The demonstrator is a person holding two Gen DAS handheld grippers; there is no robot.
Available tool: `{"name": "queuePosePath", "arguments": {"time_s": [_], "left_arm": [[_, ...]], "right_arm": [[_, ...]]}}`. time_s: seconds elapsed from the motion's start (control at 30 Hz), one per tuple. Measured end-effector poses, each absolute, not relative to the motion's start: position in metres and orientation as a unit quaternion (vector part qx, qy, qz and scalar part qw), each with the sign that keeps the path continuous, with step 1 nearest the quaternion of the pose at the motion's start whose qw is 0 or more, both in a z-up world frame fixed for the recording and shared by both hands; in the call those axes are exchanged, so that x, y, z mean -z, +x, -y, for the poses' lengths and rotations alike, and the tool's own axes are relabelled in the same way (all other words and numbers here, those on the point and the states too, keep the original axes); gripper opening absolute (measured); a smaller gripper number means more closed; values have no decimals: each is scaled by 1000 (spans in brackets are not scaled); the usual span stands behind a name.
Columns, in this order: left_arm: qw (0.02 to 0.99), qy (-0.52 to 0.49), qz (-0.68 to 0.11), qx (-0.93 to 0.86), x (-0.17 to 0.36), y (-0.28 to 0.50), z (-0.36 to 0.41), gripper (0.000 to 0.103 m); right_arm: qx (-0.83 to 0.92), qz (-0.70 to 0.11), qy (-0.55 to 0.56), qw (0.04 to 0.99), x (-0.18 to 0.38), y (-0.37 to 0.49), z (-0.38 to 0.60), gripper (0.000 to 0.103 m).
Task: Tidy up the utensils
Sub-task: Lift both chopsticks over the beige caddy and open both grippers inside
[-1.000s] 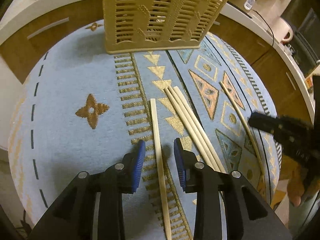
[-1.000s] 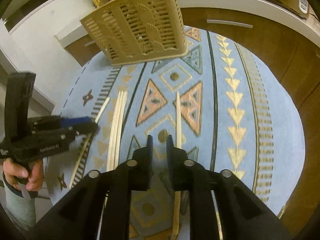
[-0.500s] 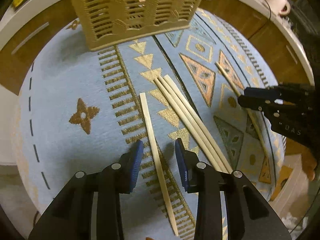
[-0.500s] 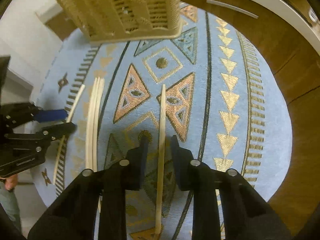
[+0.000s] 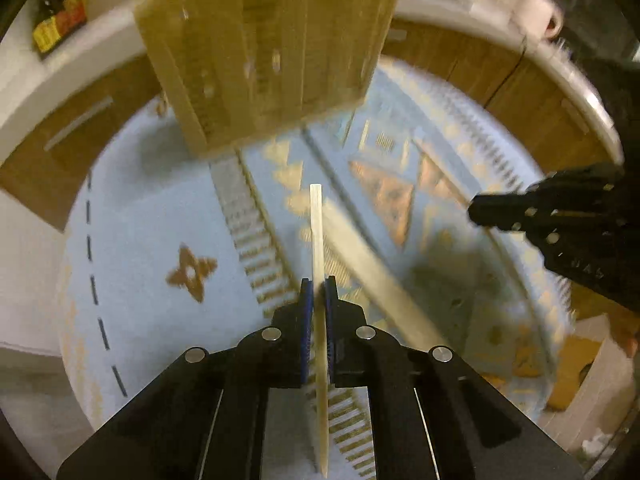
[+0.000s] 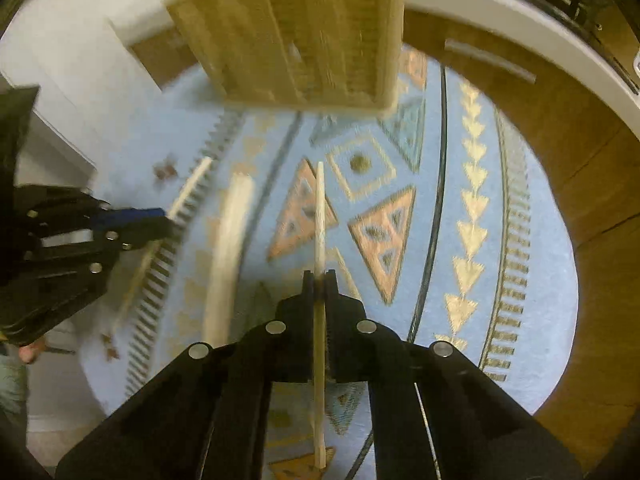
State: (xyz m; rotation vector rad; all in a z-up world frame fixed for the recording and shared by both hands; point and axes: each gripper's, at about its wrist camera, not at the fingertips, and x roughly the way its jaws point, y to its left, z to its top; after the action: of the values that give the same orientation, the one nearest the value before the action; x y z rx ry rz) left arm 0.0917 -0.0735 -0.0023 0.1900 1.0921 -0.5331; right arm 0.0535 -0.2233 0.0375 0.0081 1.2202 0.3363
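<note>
My left gripper (image 5: 317,285) is shut on a pale wooden chopstick (image 5: 316,224) and holds it pointing toward the tan slotted basket (image 5: 272,56). My right gripper (image 6: 319,278) is shut on another chopstick (image 6: 319,216), also pointing toward the basket (image 6: 304,32). A few loose chopsticks (image 5: 372,268) lie together on the blue patterned mat (image 5: 152,216) between the grippers; they also show in the right wrist view (image 6: 228,248). Each gripper shows in the other's view, the right one (image 5: 486,210) and the left one (image 6: 160,216). Both views are motion-blurred.
The mat (image 6: 532,208) covers a round table. Wooden cabinets with a white counter (image 5: 68,92) curve behind the basket. A white mug (image 5: 542,12) and appliances stand at the back right. A dark bottle (image 5: 56,12) stands at the back left.
Both grippers have shut, each on a chopstick that lay between its fingers, and have lifted it off the mat. The basket appears closer in both views.
</note>
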Motion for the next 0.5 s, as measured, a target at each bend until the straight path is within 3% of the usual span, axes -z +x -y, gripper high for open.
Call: {"name": "queuePosePath", "arguments": {"time_s": [0.5], "left_arm": [[917, -36, -295, 268, -145, 114, 41, 4]], "right_arm": [[-173, -315, 109, 927, -183, 64, 251, 4]]}}
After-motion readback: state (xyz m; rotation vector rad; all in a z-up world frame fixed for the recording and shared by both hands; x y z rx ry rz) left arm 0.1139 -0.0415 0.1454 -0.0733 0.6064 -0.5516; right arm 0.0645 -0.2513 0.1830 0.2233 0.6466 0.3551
